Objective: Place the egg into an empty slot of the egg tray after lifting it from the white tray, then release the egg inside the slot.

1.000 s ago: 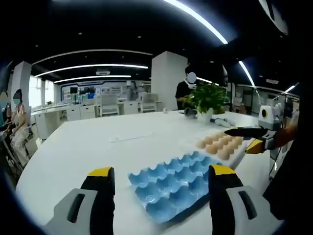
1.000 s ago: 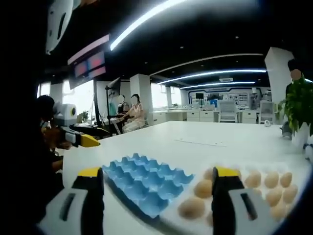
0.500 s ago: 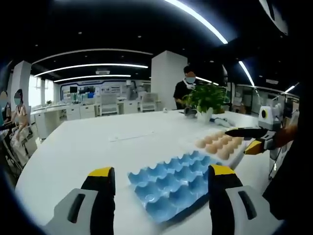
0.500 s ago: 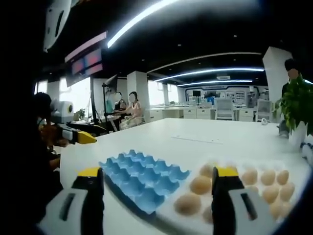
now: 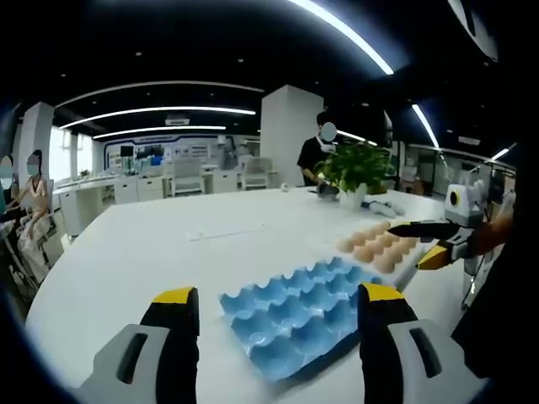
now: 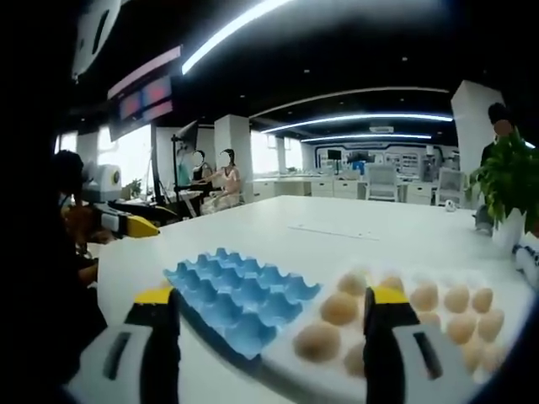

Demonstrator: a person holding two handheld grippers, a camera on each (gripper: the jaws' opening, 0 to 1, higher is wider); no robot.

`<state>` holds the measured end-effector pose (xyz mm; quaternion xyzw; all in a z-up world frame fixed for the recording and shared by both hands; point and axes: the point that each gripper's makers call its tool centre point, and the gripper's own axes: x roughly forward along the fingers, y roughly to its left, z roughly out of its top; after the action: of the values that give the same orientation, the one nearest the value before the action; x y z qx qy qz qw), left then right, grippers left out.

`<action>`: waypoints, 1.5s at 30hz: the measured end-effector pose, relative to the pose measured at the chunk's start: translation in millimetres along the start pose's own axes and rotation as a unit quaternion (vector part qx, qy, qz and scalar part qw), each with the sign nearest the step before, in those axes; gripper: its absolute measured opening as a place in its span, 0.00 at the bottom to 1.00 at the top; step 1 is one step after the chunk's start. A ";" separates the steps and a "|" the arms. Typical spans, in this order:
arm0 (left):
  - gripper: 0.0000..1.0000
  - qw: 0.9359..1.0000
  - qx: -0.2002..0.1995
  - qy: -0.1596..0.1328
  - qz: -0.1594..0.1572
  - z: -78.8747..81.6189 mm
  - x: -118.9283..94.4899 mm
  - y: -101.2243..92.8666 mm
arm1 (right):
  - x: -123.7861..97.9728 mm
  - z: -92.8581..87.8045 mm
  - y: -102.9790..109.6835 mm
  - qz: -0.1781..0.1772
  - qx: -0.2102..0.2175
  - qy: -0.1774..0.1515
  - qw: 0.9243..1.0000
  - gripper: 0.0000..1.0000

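A blue egg tray (image 5: 295, 316) with empty slots lies on the white table, just ahead of my open left gripper (image 5: 274, 307). Beyond it to the right a white tray (image 5: 408, 271) holds several tan eggs (image 5: 376, 246). In the right gripper view the blue egg tray (image 6: 240, 299) sits left of centre and the white tray (image 6: 278, 372) with eggs (image 6: 318, 341) lies to the right. My right gripper (image 6: 269, 310) is open with nothing between its jaws, hovering above the near edge of both trays. It also appears as the right gripper (image 5: 425, 240) at the right of the left gripper view.
The left gripper (image 6: 126, 223) enters the right gripper view from the left. A potted plant (image 5: 358, 172) stands at the table's far side with a person (image 5: 318, 156) behind it. Seated people (image 6: 221, 181) and desks fill the room beyond. The white table (image 5: 152, 252) stretches wide.
The right gripper view has crept slightly toward the trays, so the eggs look a bit larger and lower. The left gripper view is almost unchanged.
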<state>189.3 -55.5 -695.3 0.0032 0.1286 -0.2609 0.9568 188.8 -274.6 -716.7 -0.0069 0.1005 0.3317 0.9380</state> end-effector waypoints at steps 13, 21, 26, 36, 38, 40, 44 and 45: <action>0.77 1.000 0.001 -0.003 -0.002 0.6 -0.1 -0.1 | -1.1 -3.4 -5.2 -0.011 0.004 0.008 1.000 0.92; 0.77 1.000 0.000 -0.006 0.001 2.0 0.5 1.0 | -0.3 -2.8 -5.5 -0.010 0.002 0.007 1.000 0.92; 0.77 1.000 0.000 -0.003 -0.001 0.6 1.3 0.3 | -0.8 -8.8 -13.5 -0.028 0.022 0.021 0.999 0.84; 0.75 1.000 -0.005 0.011 0.003 -6.9 3.3 0.8 | -6.0 -35.1 -49.1 -0.120 0.041 0.131 0.983 0.37; 0.75 1.000 -0.005 0.011 0.007 -7.2 3.0 2.3 | -3.6 -25.3 -54.5 -0.130 -0.014 0.110 0.985 0.45; 0.74 1.000 -0.004 0.014 0.012 -8.6 2.2 4.6 | -0.4 -31.4 -49.3 -0.117 -0.025 0.137 0.983 0.46; 0.72 0.999 0.002 0.029 0.019 -14.4 1.2 8.0 | 6.3 -43.4 -38.9 -0.096 -0.022 0.184 0.978 0.26; 0.72 0.999 0.003 0.028 0.020 -14.3 0.9 8.6 | 7.2 -45.0 -40.3 -0.099 -0.034 0.189 0.976 0.26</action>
<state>190.8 -47.5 -709.9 0.0157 0.1549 -0.2415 0.9578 211.1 -305.2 -764.4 -0.1112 0.2631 0.2328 0.9296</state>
